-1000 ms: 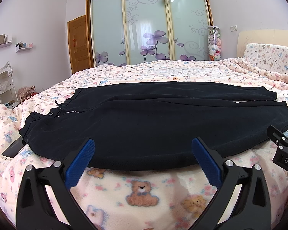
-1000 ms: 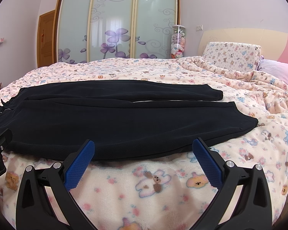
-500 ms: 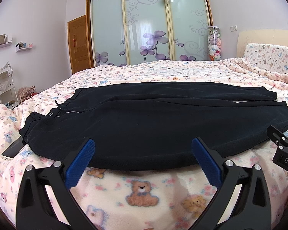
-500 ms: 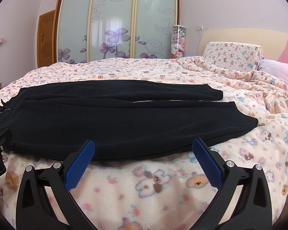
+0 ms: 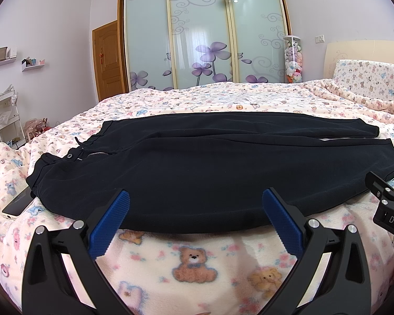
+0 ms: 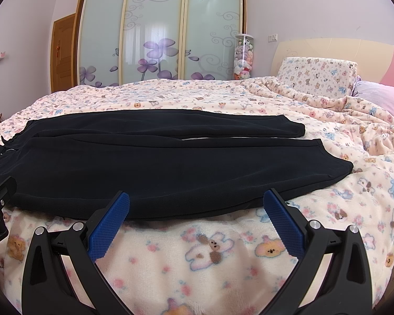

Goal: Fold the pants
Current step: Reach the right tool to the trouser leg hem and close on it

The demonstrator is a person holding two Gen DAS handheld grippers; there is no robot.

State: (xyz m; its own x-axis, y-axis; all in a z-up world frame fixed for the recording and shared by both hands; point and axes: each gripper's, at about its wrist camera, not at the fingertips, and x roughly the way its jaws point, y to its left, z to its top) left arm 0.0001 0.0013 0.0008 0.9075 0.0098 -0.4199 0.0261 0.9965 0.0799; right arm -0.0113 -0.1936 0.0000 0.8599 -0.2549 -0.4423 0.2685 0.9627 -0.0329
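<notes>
Nothing has moved since a second ago: I hold both tools spread and empty, just short of the pants' (image 5: 197,176) near edge on the bed (image 5: 194,260). Pants lie flat, long axis crosswise to both tools, waist toward my left tool (image 5: 195,218), cuffs toward my right tool (image 6: 196,218). Each tool faces the near leg's edge; I judge lifting it over the far leg comes next.

A phone (image 5: 17,201) lies at nine o'clock on the teddy-print blanket (image 5: 197,260); a plush-toy tube (image 5: 293,55) stands at one o'clock beside the floral wardrobe (image 5: 202,39).
</notes>
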